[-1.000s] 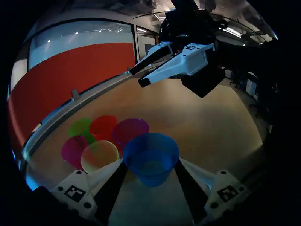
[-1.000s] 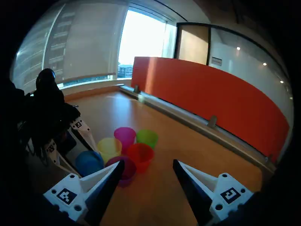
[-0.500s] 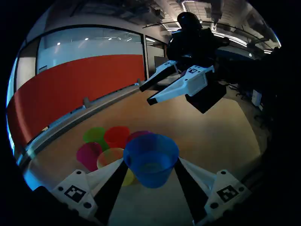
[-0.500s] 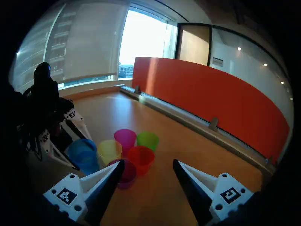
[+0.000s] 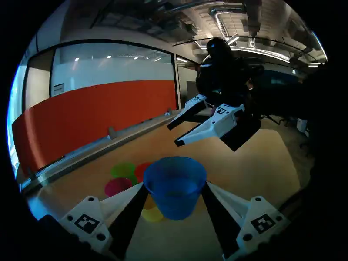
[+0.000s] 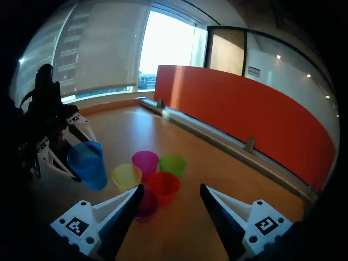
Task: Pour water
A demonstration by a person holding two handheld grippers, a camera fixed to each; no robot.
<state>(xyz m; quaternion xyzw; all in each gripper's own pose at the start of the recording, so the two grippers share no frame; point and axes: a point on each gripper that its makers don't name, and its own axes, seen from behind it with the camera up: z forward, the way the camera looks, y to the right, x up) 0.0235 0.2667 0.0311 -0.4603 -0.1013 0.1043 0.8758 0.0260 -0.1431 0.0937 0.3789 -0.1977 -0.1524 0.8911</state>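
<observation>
Left gripper view: blue cup [image 5: 175, 187], seemingly part-filled, is clamped between the fingers of the left gripper [image 5: 174, 188] above the wooden table [image 5: 261, 174]. Spillage is risked if it is tipped before a receiving cup is underneath.

Right gripper view: right gripper [image 6: 171, 188] is held empty, jaws apart. Yellow cup [image 6: 126, 176], magenta cup [image 6: 145, 162], green cup [image 6: 172, 164], red cup [image 6: 164, 185] and purple cup [image 6: 147, 204] are tightly clustered; neighbours could be wetted.
</observation>
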